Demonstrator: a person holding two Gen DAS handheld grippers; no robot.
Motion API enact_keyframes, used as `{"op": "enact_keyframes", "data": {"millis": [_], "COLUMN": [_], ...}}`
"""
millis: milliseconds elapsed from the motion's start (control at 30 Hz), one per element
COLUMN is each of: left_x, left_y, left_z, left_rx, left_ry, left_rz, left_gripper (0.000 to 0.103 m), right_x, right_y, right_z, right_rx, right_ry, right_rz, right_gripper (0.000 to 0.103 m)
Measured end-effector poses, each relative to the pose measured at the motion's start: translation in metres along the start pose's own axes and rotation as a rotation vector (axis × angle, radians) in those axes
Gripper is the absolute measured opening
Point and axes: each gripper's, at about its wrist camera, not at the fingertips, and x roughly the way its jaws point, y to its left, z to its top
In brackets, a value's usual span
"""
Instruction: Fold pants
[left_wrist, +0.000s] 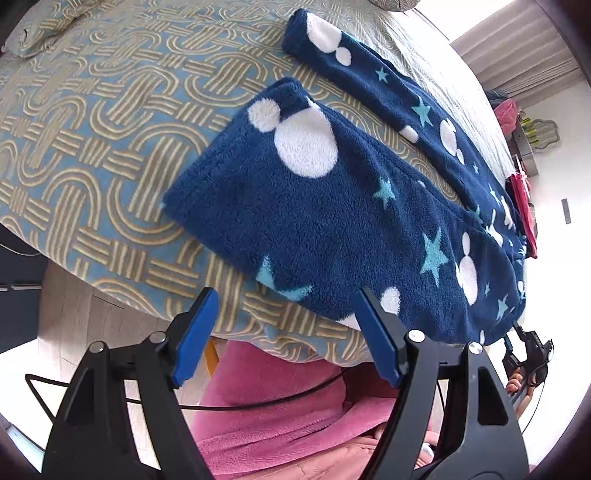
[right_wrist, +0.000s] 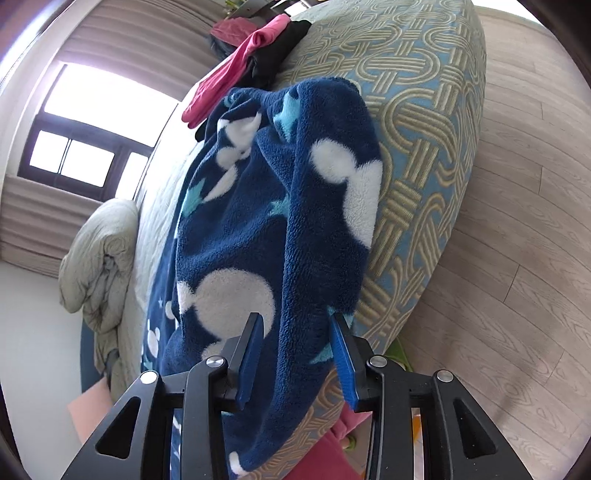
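Observation:
Navy fleece pants (left_wrist: 332, 206) with white mouse heads and light blue stars lie on a patterned bedspread (left_wrist: 103, 122). One leg is spread wide near me, the other leg (left_wrist: 388, 85) stretches away beyond it. My left gripper (left_wrist: 284, 306) is open and empty, just short of the near leg's edge at the bed's rim. In the right wrist view the pants (right_wrist: 280, 221) bunch up between my right gripper's blue fingers (right_wrist: 255, 347). The right gripper (right_wrist: 297, 325) stands around the fabric's edge with its jaws apart; I cannot tell if it pinches the cloth.
Pink fleece clothing (left_wrist: 280, 413) of the person is below the bed edge. A pink and black pile of clothes (right_wrist: 255, 55) lies at the far end of the bed. A rolled grey duvet (right_wrist: 99, 258) sits on the bed's far side. Wood floor (right_wrist: 517, 221) runs alongside.

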Motion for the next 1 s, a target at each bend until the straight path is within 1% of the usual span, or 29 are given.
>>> {"op": "enact_keyframes", "data": {"millis": [100,267,333,400,433,467,533,600,667,733,800,867,933,1000], "left_x": [0.007,0.02,0.024,0.027,0.027,0.026,0.025,0.025,0.026,0.026,0.025,0.024,0.023,0.024], "left_y": [0.001,0.007,0.006,0.004,0.003,0.003,0.002,0.004,0.008,0.01,0.01,0.01,0.009,0.007], "left_z": [-0.002,0.008,0.013,0.018,0.019,0.02,0.022,0.022,0.022,0.021,0.021,0.022,0.021,0.02], "left_rx": [-0.016,-0.096,-0.114,-0.114,-0.116,-0.118,-0.107,-0.117,-0.135,-0.142,-0.142,-0.144,-0.139,-0.127], "left_ry": [0.023,0.031,0.025,0.02,0.017,0.01,0.004,0.011,0.014,0.014,0.015,0.016,0.019,0.022], "left_rz": [-0.036,-0.128,-0.138,-0.128,-0.124,-0.123,-0.142,-0.151,-0.157,-0.154,-0.156,-0.155,-0.151,-0.129], "left_gripper": [0.076,0.076,0.076,0.076,0.074,0.071,0.05,0.043,0.041,0.033,0.029,0.029,0.029,0.029], "right_x": [0.002,0.007,0.008,0.011,0.011,0.013,0.013,0.015,0.017,0.019,0.02,0.021,0.02,0.016], "right_y": [0.003,0.012,0.014,0.017,0.019,0.02,0.02,0.02,0.02,0.02,0.02,0.023,0.024,0.023], "right_z": [-0.002,-0.005,-0.005,-0.005,-0.004,-0.004,-0.004,-0.004,-0.003,-0.002,-0.002,-0.001,-0.002,-0.002], "right_rx": [-0.008,-0.043,-0.04,-0.043,-0.046,-0.05,-0.049,-0.041,-0.033,-0.023,-0.025,-0.037,-0.048,-0.054], "right_ry": [-0.003,0.019,0.023,0.028,0.031,0.034,0.036,0.04,0.045,0.05,0.05,0.052,0.054,0.049], "right_rz": [-0.01,-0.027,-0.022,-0.021,-0.022,-0.026,-0.029,-0.03,-0.027,-0.022,-0.02,-0.029,-0.056,-0.084], "right_gripper": [0.038,0.038,0.038,0.038,0.039,0.042,0.046,0.047,0.048,0.049,0.049,0.049,0.049,0.049]}}
